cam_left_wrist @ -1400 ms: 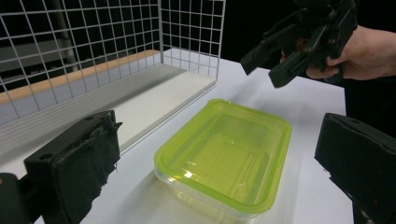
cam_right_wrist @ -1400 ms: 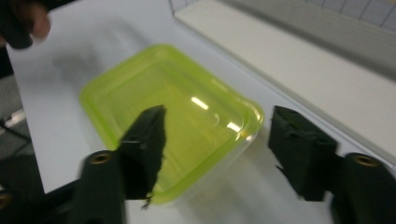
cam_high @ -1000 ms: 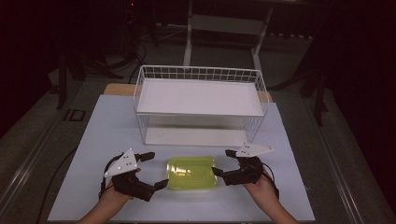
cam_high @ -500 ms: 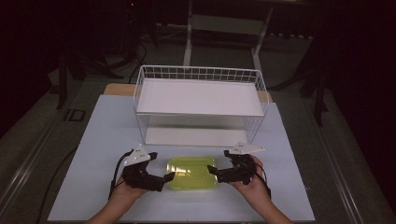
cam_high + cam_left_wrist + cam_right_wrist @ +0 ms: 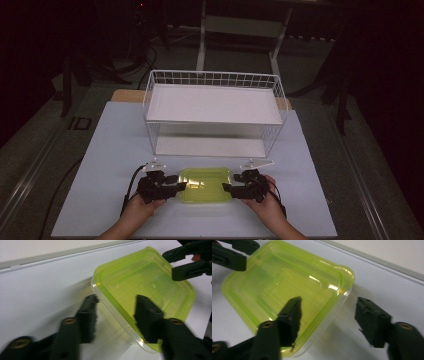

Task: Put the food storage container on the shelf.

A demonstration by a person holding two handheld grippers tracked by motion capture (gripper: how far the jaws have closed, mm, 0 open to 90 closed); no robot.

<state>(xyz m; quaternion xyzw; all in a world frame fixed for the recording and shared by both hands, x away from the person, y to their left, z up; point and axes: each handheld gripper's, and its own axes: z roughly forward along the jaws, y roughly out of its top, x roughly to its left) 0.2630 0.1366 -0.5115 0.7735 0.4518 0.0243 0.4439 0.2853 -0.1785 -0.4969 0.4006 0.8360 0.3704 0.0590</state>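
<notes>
Left gripper [image 5: 176, 187] lies low over the desk [image 5: 100, 150], forearm entering from the near edge, jaws pointing inward at the left end of the green-lidded container [image 5: 205, 185]; in the left gripper view its jaws have just been closing and straddle the container's near corner, one over the lid, one outside the clear wall on the white surface; a gap shows at the outer jaw, so no pinch yet. Right gripper [image 5: 231, 188] mirrors it, hand [image 5: 267, 200] low, jaws pointing at the right end; jaws have just been closing, spread fairly wide in the right gripper view, one over the lid [image 5: 284, 287], the other well clear of the wall on the desk side; not pressing. Container sits flat near the desk's near edge, centred; white wire rack [image 5: 212, 107] stands beyond it toward the far edge.
</notes>
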